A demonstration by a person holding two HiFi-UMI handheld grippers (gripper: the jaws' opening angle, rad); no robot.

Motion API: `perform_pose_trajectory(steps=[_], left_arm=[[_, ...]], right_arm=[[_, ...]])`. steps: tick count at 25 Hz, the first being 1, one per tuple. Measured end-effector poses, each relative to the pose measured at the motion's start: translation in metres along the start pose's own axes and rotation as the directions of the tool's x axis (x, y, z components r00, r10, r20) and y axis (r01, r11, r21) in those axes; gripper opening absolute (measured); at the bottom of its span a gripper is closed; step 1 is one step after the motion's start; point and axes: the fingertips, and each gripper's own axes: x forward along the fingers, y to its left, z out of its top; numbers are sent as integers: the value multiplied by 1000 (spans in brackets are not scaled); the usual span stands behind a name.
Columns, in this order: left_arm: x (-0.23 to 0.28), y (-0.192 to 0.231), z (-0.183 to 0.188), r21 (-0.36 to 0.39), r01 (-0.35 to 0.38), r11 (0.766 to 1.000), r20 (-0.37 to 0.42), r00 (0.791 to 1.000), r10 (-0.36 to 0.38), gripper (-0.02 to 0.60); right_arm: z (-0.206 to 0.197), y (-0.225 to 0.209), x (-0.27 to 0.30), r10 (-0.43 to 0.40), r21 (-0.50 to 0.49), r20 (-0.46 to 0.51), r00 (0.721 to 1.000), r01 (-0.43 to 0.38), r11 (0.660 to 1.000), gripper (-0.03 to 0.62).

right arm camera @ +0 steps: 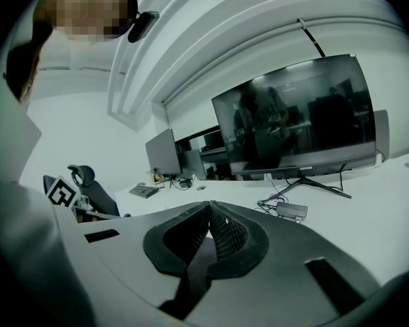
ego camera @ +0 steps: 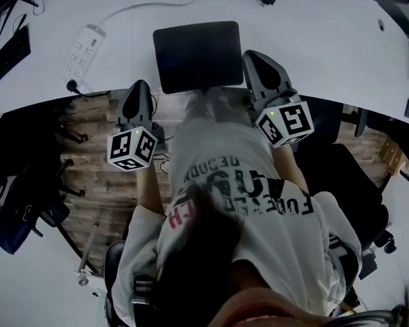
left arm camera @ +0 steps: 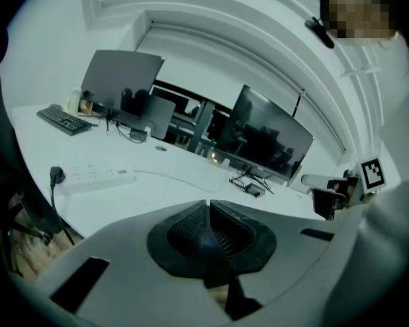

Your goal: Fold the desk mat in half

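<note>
Right now the desk mat (ego camera: 198, 53) is lying flat at the near edge of the white desk (ego camera: 320, 39). The left gripper (ego camera: 141, 86) is hovering near its near left corner and the right gripper (ego camera: 253, 55) is sitting just beside its right edge, both clenching their jaws together on nothing.

desk: white curved desk (ego camera: 313, 39) | floor: brown wood-plank floor (ego camera: 88, 138) below its near edge | left edge: white power strip (ego camera: 82, 50), dark keyboard (ego camera: 7, 56) | far edge: wide dark monitor (right arm camera: 296, 118) | right: black office chair (ego camera: 347, 182) | walls: white wall (right arm camera: 75, 135), stepped curved ceiling bands (right arm camera: 211, 26)
</note>
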Motion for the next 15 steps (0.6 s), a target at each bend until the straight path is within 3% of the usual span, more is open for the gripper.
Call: perform_pose_trajectory(steps=[1,3,10,15], left_arm=[[2,1,-13,-20,14,1000,-46,999,-14,8],[9,1,-37,-78,48,996,-130,990,-58,118],[22,-6,-101,-212,121,970,-332,924,-188,166],[29,7,-124,-253,90,963,-400,897,-189,169]], right_arm=[[-3,1,0,-4,8,-5,1000,4,1000,0],[-6,0,3,-12,28,-5,1000,12,1000,0],[-18,13,15,-3,57,-23,1000,5,998,0],[-32,16,14,-25,70,-50,998,28,997,0]])
